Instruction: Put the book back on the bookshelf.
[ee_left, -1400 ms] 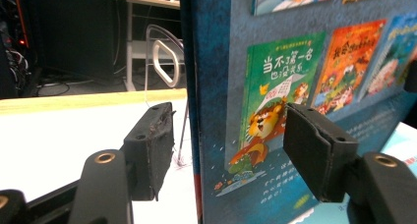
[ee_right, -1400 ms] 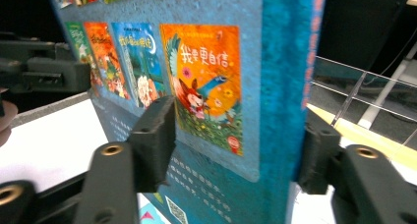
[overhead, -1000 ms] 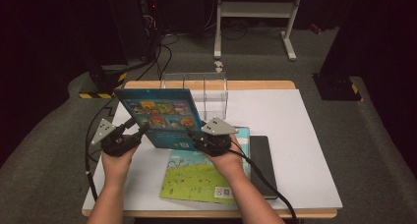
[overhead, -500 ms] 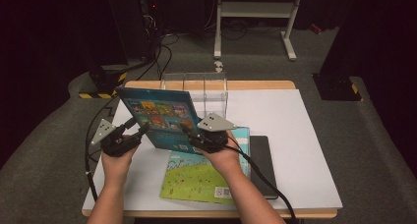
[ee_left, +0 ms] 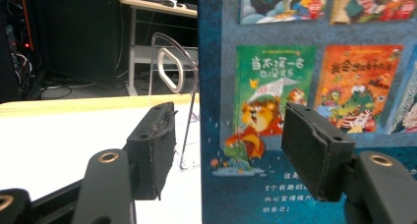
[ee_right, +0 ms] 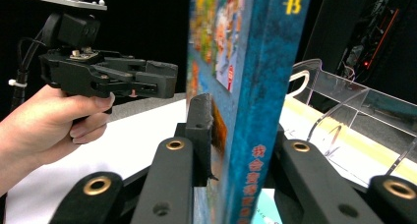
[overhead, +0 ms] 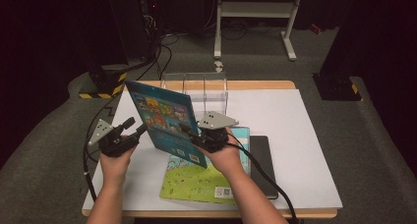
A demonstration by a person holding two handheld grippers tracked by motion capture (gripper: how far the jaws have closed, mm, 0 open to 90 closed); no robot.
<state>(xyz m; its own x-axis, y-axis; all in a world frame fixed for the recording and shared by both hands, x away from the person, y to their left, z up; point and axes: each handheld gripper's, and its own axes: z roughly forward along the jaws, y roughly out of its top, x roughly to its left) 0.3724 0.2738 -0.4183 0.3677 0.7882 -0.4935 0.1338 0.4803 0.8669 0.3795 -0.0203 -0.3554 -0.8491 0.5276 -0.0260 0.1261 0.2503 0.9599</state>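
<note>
The blue hardcover picture book with small cartoon covers printed on its face stands upright above the white sheet-covered wooden surface, held near its lower right corner. The right hand-held gripper clamps it: in the right gripper view both black jaws press against the book's 2 faces at the spine. The left hand-held gripper sits just beside the book's left edge with its jaws spread wide; in the left gripper view the book's edge lies between the 2 jaws, not touching either. Under the right hand a green illustrated book lies flat on the surface, and a black flat slab lies just beside it on the right. A clear acrylic divider rack stands at the far edge of the surface, behind the blue book.
</note>
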